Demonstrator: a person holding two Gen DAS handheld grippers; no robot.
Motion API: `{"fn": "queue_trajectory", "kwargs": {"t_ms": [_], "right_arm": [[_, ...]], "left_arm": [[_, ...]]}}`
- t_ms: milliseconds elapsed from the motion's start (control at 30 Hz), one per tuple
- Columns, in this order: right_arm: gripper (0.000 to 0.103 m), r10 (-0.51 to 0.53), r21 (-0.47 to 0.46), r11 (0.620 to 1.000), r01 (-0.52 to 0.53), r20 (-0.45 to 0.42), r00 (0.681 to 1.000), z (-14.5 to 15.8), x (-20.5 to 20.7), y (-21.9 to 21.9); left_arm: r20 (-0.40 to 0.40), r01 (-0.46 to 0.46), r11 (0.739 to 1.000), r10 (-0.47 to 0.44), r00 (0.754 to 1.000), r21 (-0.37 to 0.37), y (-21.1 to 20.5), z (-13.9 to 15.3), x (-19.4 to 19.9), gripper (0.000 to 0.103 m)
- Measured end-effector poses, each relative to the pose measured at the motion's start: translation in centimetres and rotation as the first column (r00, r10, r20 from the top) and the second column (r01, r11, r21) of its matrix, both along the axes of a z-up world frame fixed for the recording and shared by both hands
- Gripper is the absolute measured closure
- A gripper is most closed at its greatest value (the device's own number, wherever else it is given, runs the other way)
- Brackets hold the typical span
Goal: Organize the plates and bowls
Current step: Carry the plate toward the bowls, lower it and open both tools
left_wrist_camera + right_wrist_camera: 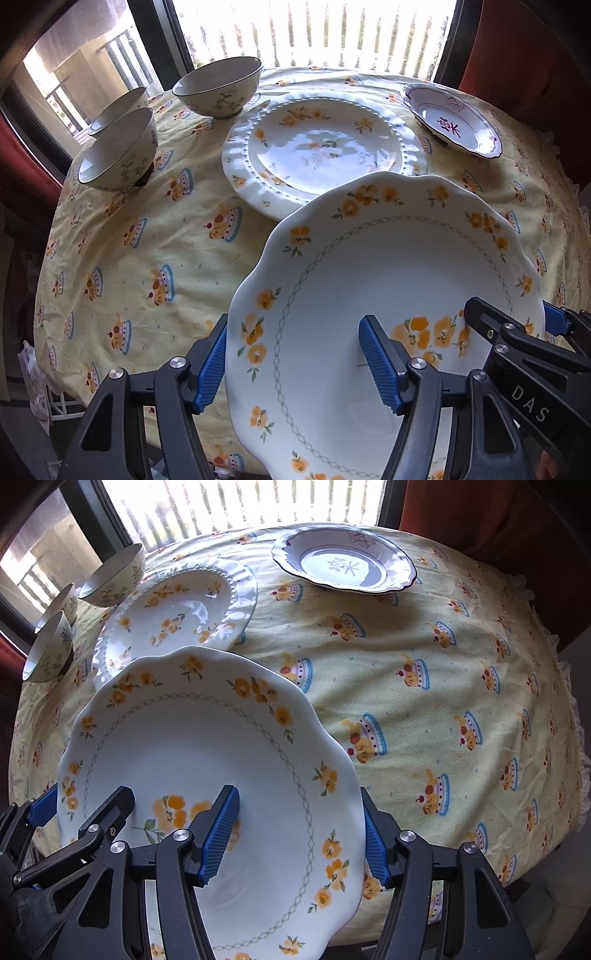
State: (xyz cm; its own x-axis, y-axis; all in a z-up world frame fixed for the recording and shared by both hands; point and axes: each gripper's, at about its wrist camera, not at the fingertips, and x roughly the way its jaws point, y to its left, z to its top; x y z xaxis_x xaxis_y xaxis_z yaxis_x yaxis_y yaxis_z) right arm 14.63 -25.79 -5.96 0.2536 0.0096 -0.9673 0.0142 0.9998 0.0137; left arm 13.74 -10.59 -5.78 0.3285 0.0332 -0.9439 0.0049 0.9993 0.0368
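A large scalloped white plate point(388, 258) point(192, 746) with orange flowers is held tilted over the near side of the table. My left gripper point(295, 325) is shut on its left rim, one blue pad point(212, 363) outside and the other inside the well. My right gripper point(298, 794) is shut on the opposite rim in the same way. Behind it lies a beaded-rim flowered plate point(317, 147) point(173, 616), whose near edge the held plate covers. Three flowered bowls point(221, 88) point(118, 151) point(118, 107) stand at the far left.
A small purple-rimmed dish point(454, 122) point(343, 563) with a red character sits at the far right. The round table wears a yellow printed tablecloth point(147, 258) point(443, 701). A bright window runs behind it, and red curtains hang at both sides.
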Motion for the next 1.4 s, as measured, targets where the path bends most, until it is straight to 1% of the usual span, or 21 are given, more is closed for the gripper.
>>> {"fn": "queue_trajectory", "kwargs": {"t_ms": [167, 433, 800, 1033, 1233, 1400], "right_arm": [[0.037, -0.002, -0.004, 1.0, 0.002, 0.013, 1.0, 0.7, -0.3, 3.7], [0.037, -0.011, 0.003, 1.0, 0.011, 0.026, 1.0, 1.0, 0.1, 9.6], [0.037, -0.041, 0.015, 0.999, 0.041, 0.019, 0.999, -0.3, 0.9, 16.5], [0.037, -0.036, 0.027, 0.999, 0.036, -0.017, 0.999, -2.2, 1.0, 20.0], [0.038, -0.021, 0.021, 1.0, 0.022, -0.039, 0.999, -3.5, 1.5, 22.3], [0.038, -0.016, 0.004, 1.0, 0.017, -0.05, 0.999, -4.3, 1.8, 23.3]], "left_arm": [[0.007, -0.008, 1.0, 0.008, 1.0, 0.002, 3.8, 0.4, -0.4, 0.034], [0.026, -0.004, 1.0, 0.004, 1.0, 0.001, 9.4, 0.7, 0.4, 0.034], [-0.001, 0.024, 1.0, -0.024, 1.0, 0.009, 16.3, -1.0, 1.7, 0.034], [-0.044, 0.009, 1.0, -0.008, 0.999, 0.011, 19.7, -3.0, 1.8, 0.034], [-0.068, 0.004, 1.0, -0.003, 0.998, 0.01, 21.5, -4.3, 2.3, 0.034], [-0.057, 0.011, 1.0, -0.011, 0.998, 0.011, 22.2, -4.7, 2.7, 0.033]]}}
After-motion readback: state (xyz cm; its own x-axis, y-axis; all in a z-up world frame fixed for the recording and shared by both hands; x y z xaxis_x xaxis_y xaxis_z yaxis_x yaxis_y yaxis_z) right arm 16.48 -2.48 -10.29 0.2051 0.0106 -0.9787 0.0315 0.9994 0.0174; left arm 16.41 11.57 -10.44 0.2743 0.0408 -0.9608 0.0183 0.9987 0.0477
